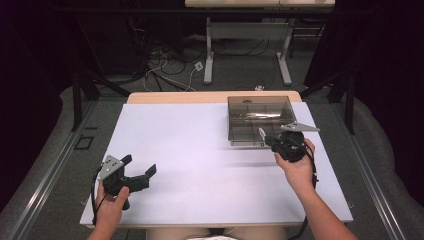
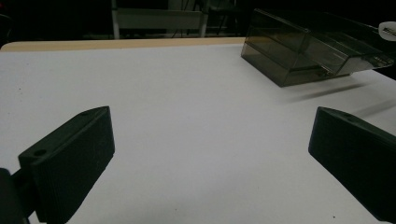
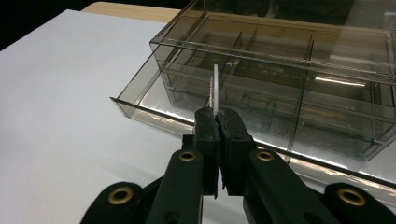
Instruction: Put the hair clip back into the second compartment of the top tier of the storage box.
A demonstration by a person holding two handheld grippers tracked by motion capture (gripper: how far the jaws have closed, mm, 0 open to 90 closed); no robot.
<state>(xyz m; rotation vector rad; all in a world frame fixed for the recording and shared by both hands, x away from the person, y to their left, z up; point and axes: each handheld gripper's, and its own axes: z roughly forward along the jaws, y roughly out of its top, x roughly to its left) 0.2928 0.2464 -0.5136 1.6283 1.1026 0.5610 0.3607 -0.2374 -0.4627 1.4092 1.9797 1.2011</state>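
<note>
The left tool (image 1: 135, 176) sits low at the near left of the desk (image 1: 200, 150), in the person's left hand (image 1: 111, 207). Its 2 jaws are spread wide and hold nothing. It seems to be waiting there, out of the way. Its own view shows bare white desk between the jaws.

The right tool (image 3: 217, 122) is farther in, on the right side, in the right hand (image 1: 298, 167). Its jaws are pressed together on a thin white strip (image 3: 215, 88). The strip stands up straight out of the tips, and 1 edge looks a bit jagged. I cannot tell what it is. Pinching it at the bottom leaves the top free, maybe so it can go into a slot.

Just past the strip is a clear box (image 3: 299, 79) with many small parts inside, split by thin walls. The box's near edge is a low lip, close to the tool tips. The box sits at the far right of the desk, near the far edge.

The middle and left of the desk are wide open, so both tools have lots of room. The tight spot is the box's thin walls.
</note>
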